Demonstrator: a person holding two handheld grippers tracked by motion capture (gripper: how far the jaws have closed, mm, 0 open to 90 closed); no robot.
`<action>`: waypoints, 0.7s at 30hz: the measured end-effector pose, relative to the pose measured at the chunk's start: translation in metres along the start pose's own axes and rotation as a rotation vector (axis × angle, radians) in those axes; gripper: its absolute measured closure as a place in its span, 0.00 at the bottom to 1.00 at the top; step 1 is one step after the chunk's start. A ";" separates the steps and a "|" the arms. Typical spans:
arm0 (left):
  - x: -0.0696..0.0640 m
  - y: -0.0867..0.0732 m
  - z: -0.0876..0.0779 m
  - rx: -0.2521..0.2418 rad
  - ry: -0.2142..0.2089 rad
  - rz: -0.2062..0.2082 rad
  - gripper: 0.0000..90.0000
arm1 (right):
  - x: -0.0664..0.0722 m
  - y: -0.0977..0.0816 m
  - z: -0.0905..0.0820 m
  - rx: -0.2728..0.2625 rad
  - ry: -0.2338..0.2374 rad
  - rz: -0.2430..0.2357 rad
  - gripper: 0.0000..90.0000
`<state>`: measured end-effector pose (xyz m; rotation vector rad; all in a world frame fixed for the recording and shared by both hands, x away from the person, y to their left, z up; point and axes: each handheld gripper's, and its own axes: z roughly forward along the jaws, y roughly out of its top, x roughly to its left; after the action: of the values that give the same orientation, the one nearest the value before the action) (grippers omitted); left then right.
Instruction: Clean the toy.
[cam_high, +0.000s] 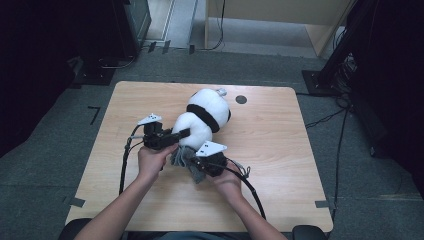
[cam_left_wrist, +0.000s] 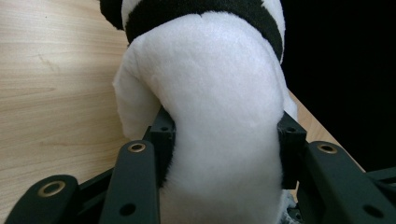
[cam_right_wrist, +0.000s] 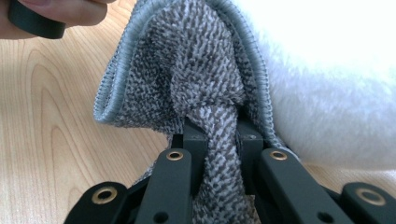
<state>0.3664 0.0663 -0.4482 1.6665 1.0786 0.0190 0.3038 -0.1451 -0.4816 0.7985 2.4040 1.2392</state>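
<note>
Your left gripper (cam_high: 181, 134), at centre left of the high view, is clamped on the white body of the plush toy (cam_high: 204, 116). In the left gripper view the two black jaws press into the toy's (cam_left_wrist: 219, 93) fur from both sides near the bottom of the frame, and the soft body bulges above them up to a black band across the top. The wooden desk (cam_left_wrist: 51, 84) fills the left of that frame.

Your right gripper (cam_high: 192, 161), just below centre in the high view, is clenched on the grey knitted cloth (cam_high: 181, 156). In the right gripper view the jaws pinch a bunched fold of the cloth (cam_right_wrist: 205, 88) at bottom centre; the cloth rises from there and fans out, its stitched grey-blue hem curving along the upper left and down the right. The toy's white fur (cam_right_wrist: 327, 88) lies against the cloth at the right of that frame, and fingers of your other hand (cam_right_wrist: 60, 9) show at the upper left corner.

In the high view the toy lies on the desk (cam_high: 280, 165) near the middle of the frame, stretching from the centre toward the upper right, its rounded end with a small grey piece (cam_high: 221, 92) farthest from you. The cloth sits at the toy's near end, between your two hands. A dark round spot (cam_high: 241, 99) marks the desk just right of the toy's far end.
</note>
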 end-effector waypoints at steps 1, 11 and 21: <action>0.000 0.000 0.000 0.003 0.001 0.001 0.61 | 0.000 0.000 0.000 0.001 -0.001 0.000 0.89; 0.002 0.007 -0.012 -0.034 -0.029 -0.014 0.61 | -0.016 -0.012 0.006 0.093 -0.047 0.067 0.89; 0.010 0.010 -0.016 -0.049 0.005 -0.003 0.61 | -0.029 -0.013 -0.006 0.084 -0.076 0.124 0.89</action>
<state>0.3704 0.0848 -0.4383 1.6211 1.0764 0.0473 0.3194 -0.1729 -0.4885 1.0152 2.3903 1.1373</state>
